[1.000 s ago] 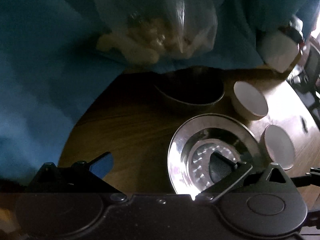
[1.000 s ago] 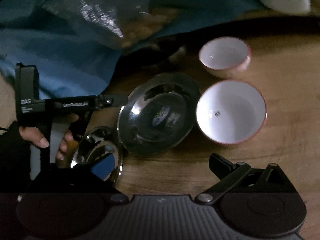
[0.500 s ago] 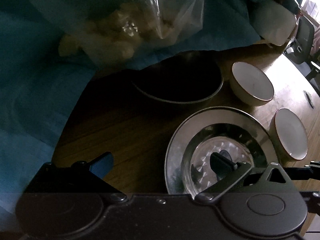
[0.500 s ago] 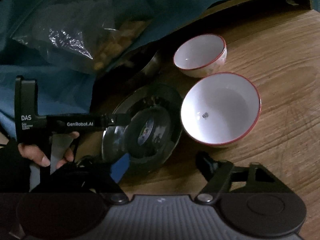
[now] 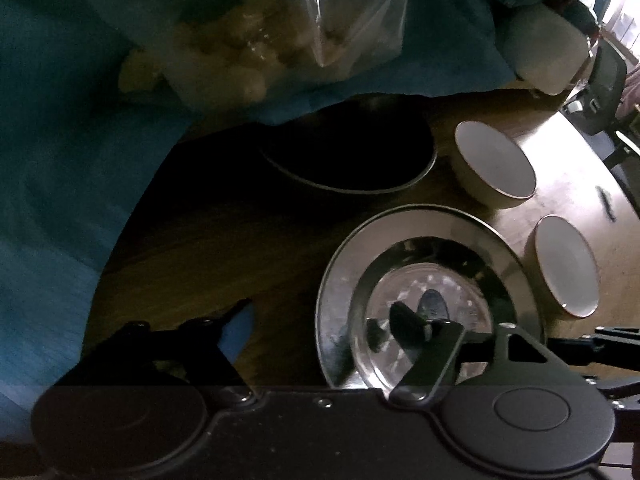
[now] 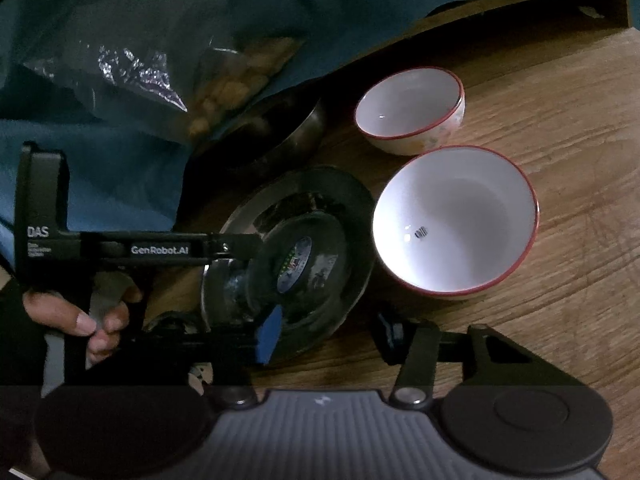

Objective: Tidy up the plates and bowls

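Observation:
A steel plate [image 5: 404,236] lies on the wooden table with a small steel bowl [image 5: 432,292] inside it; both show in the right wrist view, plate [image 6: 352,216], bowl [image 6: 320,248]. My left gripper [image 5: 324,316] is open, its right finger over the small bowl. My right gripper [image 6: 328,330] is open, its blue left finger at the plate's near rim. Two white red-rimmed bowls stand to the right: a large one [image 6: 456,220] and a small one [image 6: 410,108]. A dark steel bowl [image 5: 352,156] sits behind the plate.
A blue cloth [image 5: 72,140] and a clear plastic bag of food [image 5: 256,32] lie at the back left, over the dark bowl's far edge. A white container [image 5: 544,52] stands at the back right. The left gripper's handle and hand [image 6: 80,316] are at the left.
Both grippers have moved in toward the steel plate. The right gripper's blue finger has reached the plate's rim. The small steel bowl now sits inside the plate.

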A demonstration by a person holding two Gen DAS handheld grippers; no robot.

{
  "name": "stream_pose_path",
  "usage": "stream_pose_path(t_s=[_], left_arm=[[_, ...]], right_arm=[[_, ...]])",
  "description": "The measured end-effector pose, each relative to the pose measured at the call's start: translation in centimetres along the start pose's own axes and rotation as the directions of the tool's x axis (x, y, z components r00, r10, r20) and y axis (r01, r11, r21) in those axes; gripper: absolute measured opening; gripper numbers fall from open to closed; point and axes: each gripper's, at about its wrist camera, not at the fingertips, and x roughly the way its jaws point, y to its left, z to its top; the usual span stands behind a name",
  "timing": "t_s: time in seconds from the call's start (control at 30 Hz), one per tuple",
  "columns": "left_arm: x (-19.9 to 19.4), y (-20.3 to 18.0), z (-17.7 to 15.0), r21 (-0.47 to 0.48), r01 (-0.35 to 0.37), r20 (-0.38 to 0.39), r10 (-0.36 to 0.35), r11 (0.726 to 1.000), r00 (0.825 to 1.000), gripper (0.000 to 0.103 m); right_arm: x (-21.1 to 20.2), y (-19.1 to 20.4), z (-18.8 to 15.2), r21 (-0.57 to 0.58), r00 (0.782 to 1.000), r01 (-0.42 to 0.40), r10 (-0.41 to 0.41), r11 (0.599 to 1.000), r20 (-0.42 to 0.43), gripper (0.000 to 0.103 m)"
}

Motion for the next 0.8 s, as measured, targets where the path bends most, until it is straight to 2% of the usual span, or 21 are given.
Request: stream_pose_path(t_s=[0.07,0.13,0.23,0.37,0.8], left_arm=[[-0.3,0.2,-0.1,-0.010,0.013,0.008,-0.013,1.000,1.000,0.054],[-0.5,0.7,-0.1,-0.028,0.036,0.010,-0.035,0.999,0.999,0.040],[-0.7,1.1,-0.3,-0.047,0.070,0.006,-0.070,0.996,0.998,0.029],[-1.0,1.2,-0.5,-0.049,0.058,0.012,-0.057,0.997,0.998,0.023],[-2.1,0.2,-1.2,-0.071,0.081,0.075,-0.075,0.994,0.994,0.023]], right_arm=[[0.2,0.2,0.0,-0.004,1.000,0.001,-0.001,1.000,-0.006,0.045],[0.5,0.4,0.1,-0.009,1.000,0.005,-0.005,1.000,-0.012,0.034],[0.7,0.8,0.1,-0.035,1.000,0.015,-0.015,0.999,-0.010,0.028],[0.8,1.1,0.0,-0.055,1.000,0.023,-0.024,0.998,-0.005,0.027],[-0.7,1.2,-0.2,-0.084,0.997,0.058,-0.054,0.995,0.052,0.023]])
